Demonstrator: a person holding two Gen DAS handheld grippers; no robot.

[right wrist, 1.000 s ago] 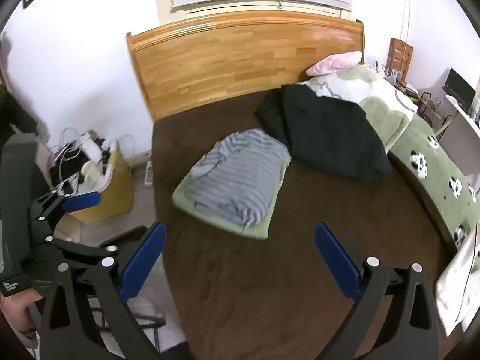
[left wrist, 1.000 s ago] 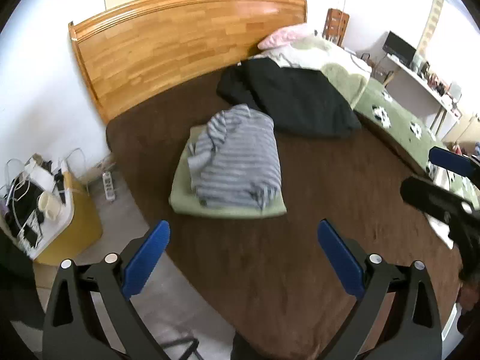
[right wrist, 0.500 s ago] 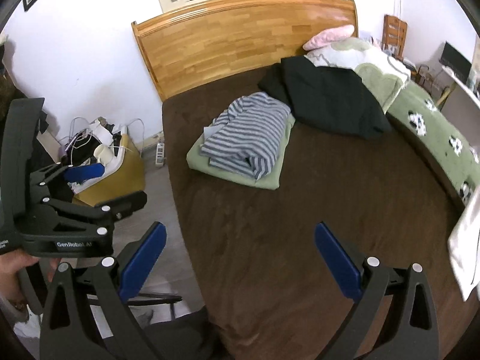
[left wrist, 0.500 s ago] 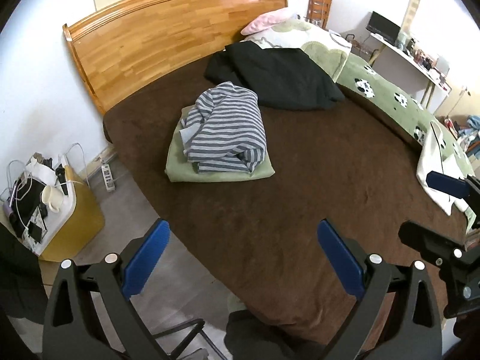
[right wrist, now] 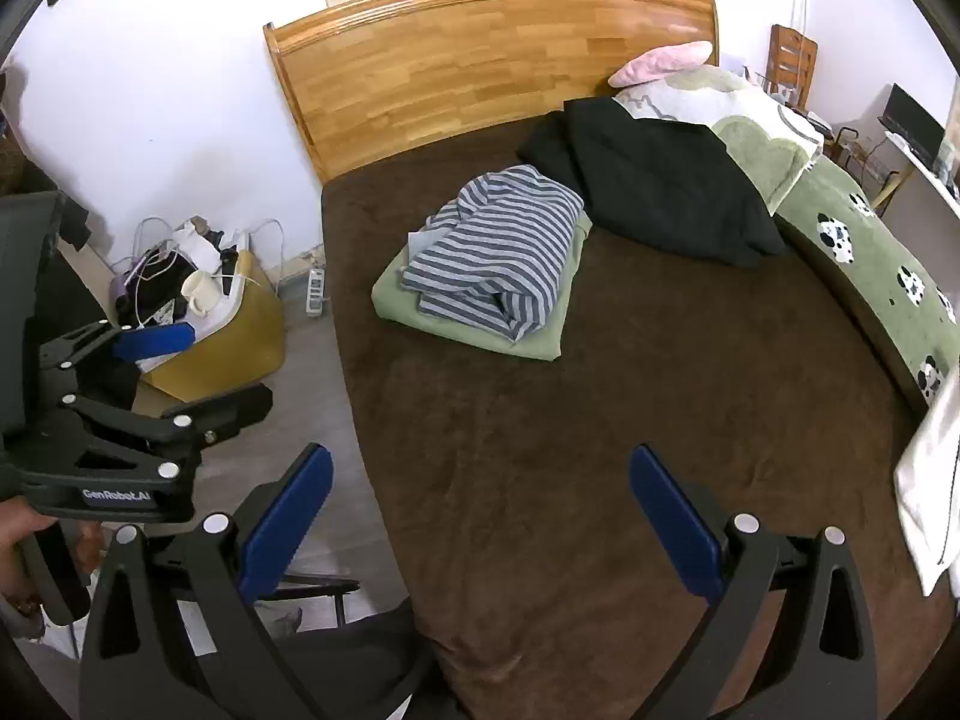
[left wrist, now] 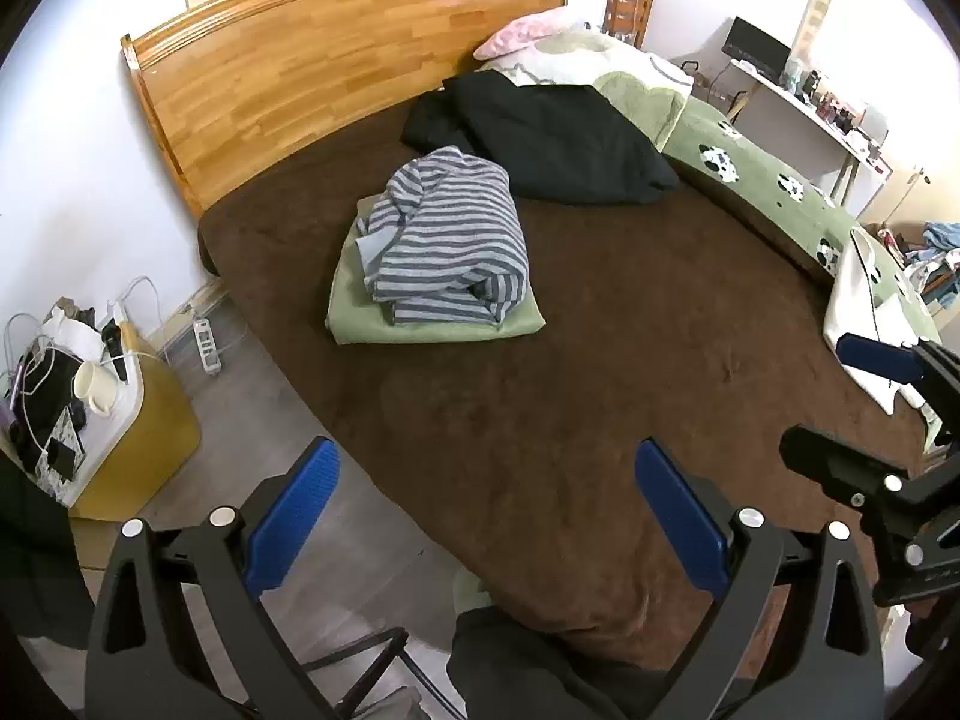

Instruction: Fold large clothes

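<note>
Both grippers hang above the near edge of the brown plush bedspread [left wrist: 600,372], each with its blue-padded jaws spread wide, holding nothing. From the left gripper [left wrist: 486,516] the folded grey-and-blue striped sweater [left wrist: 447,240] lies well off at about twelve o'clock, on a flat sage-green folded garment [left wrist: 354,300]. From the right gripper [right wrist: 480,516] it is also near twelve. A crumpled black garment [right wrist: 654,180] lies just behind it.

Striped garment [left wrist: 447,243] folded on bed [left wrist: 600,396], left tongs [left wrist: 486,519] spread
</note>
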